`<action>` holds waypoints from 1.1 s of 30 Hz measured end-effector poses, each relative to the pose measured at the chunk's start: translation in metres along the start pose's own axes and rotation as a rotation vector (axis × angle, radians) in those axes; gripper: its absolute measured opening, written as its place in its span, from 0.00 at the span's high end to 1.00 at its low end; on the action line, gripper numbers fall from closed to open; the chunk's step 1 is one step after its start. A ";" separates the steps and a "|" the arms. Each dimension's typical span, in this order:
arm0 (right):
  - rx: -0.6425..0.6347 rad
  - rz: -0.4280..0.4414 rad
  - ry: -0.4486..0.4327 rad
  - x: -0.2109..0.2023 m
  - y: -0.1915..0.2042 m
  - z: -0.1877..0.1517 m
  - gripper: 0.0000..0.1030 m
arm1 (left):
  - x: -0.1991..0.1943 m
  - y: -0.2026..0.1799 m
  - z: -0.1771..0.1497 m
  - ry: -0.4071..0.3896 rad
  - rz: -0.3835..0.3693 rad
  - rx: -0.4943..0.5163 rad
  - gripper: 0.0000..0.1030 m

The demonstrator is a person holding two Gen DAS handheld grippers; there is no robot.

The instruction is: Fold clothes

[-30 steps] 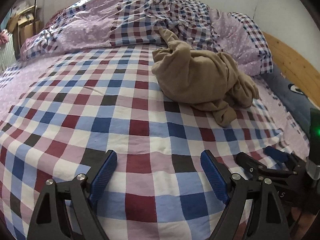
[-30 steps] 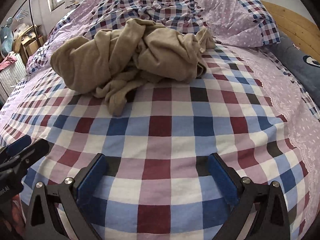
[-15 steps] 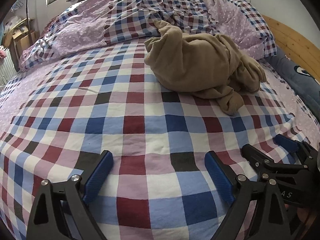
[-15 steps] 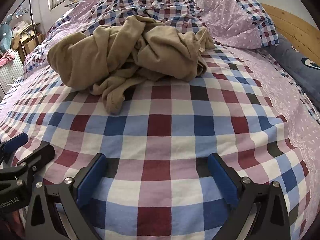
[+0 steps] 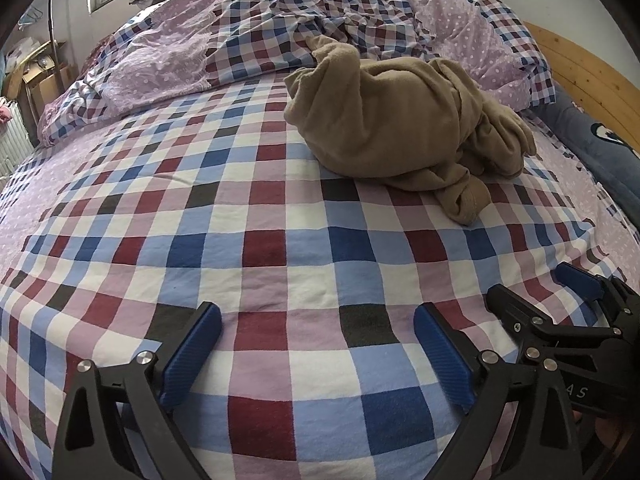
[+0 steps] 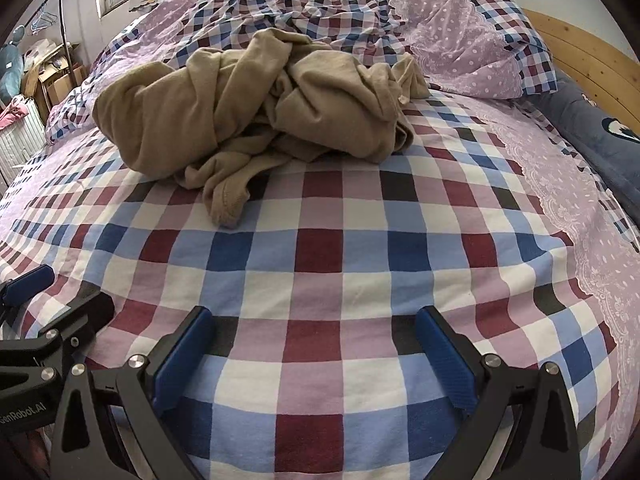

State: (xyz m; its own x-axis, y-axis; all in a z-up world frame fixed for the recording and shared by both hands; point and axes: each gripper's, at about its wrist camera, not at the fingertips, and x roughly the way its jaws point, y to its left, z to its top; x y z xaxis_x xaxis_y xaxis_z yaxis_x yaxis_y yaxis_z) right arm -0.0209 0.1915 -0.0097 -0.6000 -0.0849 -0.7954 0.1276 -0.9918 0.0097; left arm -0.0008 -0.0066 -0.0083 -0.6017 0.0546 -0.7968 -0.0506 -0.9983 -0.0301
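A crumpled tan garment [image 5: 392, 120] lies in a heap on the checked bed sheet [image 5: 260, 240], one cuffed end trailing toward me. In the right wrist view the same garment [image 6: 240, 112] sits up and to the left of centre. My left gripper [image 5: 316, 314] hovers over bare sheet well short of the heap; its jaws are opening and nothing is between the blue pads. My right gripper [image 6: 314, 316] stands open, also empty, above the sheet in front of the garment. Each view catches the other gripper at its lower edge.
A rumpled checked duvet [image 5: 280, 20] and a lilac dotted pillow [image 5: 480, 40] lie behind the garment. A wooden headboard [image 5: 580, 72] and a dark blue cushion [image 5: 600, 148] line the right side. Shelves and clutter [image 6: 44, 76] stand off the bed's left.
The left wrist view has rolled and shifted, so the garment now looks nearer and more central. The left jaws stand a little wider. The right gripper has not moved.
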 end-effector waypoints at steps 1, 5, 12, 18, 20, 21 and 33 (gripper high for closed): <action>0.000 0.000 0.000 0.000 0.000 0.000 0.00 | 0.001 0.000 0.001 0.001 -0.001 0.002 0.03; 0.000 0.001 0.000 0.000 0.000 0.000 0.00 | 0.002 0.000 0.003 0.004 -0.003 0.002 0.02; 0.000 0.002 0.000 0.000 -0.001 0.001 0.00 | 0.003 0.000 0.003 0.003 -0.006 0.003 0.02; 0.000 0.001 0.000 0.000 -0.001 0.000 0.00 | 0.003 -0.001 0.002 0.001 -0.005 0.002 0.02; 0.000 0.001 0.000 0.001 -0.001 0.000 0.00 | 0.004 -0.001 0.002 0.002 -0.006 0.003 0.02; 0.000 0.001 0.000 0.001 -0.001 0.000 0.00 | 0.004 -0.001 0.002 0.001 -0.006 0.003 0.02; 0.000 0.001 0.000 0.000 -0.001 0.000 0.00 | 0.003 -0.001 0.003 0.000 -0.008 0.002 0.02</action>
State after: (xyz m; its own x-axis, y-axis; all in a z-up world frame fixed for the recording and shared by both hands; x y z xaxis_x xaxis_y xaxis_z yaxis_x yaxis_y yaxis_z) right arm -0.0215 0.1921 -0.0098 -0.5998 -0.0858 -0.7956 0.1280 -0.9917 0.0104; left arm -0.0046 -0.0058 -0.0087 -0.6016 0.0621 -0.7964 -0.0566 -0.9978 -0.0350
